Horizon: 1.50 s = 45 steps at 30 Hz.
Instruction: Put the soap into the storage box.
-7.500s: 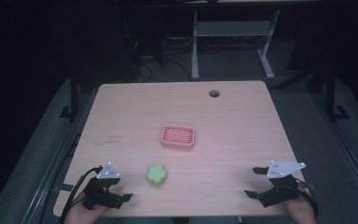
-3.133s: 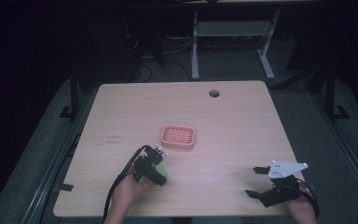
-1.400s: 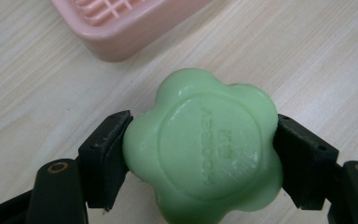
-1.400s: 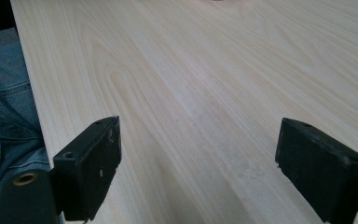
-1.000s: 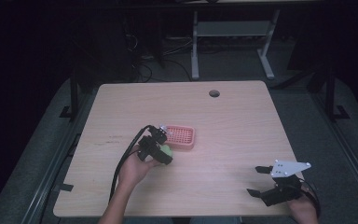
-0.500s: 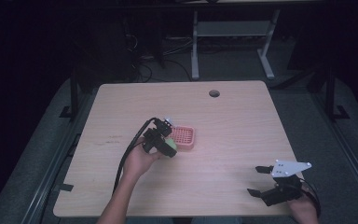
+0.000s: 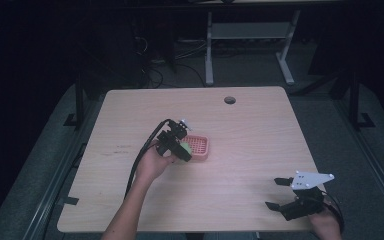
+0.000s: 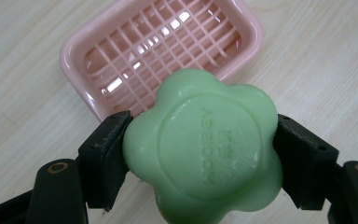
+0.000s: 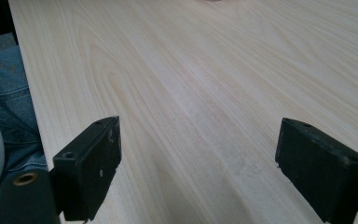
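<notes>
Dark room round a pale wood-grain table point(image 7: 240, 165), w/ a round cable hole point(image 7: 229, 100) near the far edge and a white desk frame point(image 7: 250, 35) on the floor beyond.

Your left gripper point(image 7: 179, 145) sits mid-table, at the left end of the pink soap dish point(image 7: 198, 147). Its jaws are clamped on the green soap point(image 8: 204, 149), one pad on each side. In the left gripper view the soap is flower-shaped w/ a round raised centre, held above the near rim of the dish, and the table shows between soap and dish. Embossed writing runs across the soap's face, two lines, seen upside down and too soft to read w/ any certainty. The dish point(image 8: 163, 51) has a grid bottom, lies flat on the wood, nothing in it.

Your right gripper point(image 7: 285, 194) is at the near right corner of the table, well apart from the dish, grey three-cornered plate on top. Its jaws stand wide apart w/ only bare wood between them; denim point(image 9: 4, 93) shows past the table edge in the right gripper view.
</notes>
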Motion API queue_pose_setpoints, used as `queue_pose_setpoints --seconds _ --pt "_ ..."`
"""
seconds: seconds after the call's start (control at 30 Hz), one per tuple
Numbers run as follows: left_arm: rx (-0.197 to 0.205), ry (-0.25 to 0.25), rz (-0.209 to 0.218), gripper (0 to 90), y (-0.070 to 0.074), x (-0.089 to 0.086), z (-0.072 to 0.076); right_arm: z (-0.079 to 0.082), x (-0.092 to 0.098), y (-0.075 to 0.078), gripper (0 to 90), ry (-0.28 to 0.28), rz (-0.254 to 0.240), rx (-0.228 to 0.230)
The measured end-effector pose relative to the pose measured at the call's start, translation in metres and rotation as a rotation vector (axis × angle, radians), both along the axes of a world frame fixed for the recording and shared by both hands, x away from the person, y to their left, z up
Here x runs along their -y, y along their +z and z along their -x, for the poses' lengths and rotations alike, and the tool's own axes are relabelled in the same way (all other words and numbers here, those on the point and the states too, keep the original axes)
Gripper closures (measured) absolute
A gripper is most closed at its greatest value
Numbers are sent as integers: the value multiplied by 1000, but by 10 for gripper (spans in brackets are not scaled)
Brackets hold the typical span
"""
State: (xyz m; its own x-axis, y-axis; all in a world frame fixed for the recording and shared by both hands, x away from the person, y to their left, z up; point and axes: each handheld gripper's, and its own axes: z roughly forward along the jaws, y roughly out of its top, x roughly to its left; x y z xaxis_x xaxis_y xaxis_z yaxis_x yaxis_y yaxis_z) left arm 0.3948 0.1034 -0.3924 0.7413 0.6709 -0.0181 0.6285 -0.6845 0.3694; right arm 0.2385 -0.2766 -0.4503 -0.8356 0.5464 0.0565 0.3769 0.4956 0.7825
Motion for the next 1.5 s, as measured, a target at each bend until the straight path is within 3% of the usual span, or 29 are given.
queue_pose_setpoints --seconds 0.3,0.37,0.5,0.6,0.83,1.13,1.5 --pt "5 1 2 265 4 5 -10 0 0 0 138 -6 -3 -3" --pt "-2 -18 -12 265 4 4 -14 0 0 -1 138 -7 -1 -6" --pt "2 -18 16 264 4 5 -18 -1 1 -1 138 -18 -2 -4" --pt "8 -39 -3 264 4 8 -22 -2 3 -2 138 -27 0 -4" --pt "18 -69 16 265 4 16 -32 -3 6 -4 138 -56 8 -8" --pt "-14 -76 18 264 -9 23 -50 -5 13 -9 138 -128 6 -31" --pt "-36 -60 31 264 -23 24 -60 0 11 -11 138 -160 9 -29"
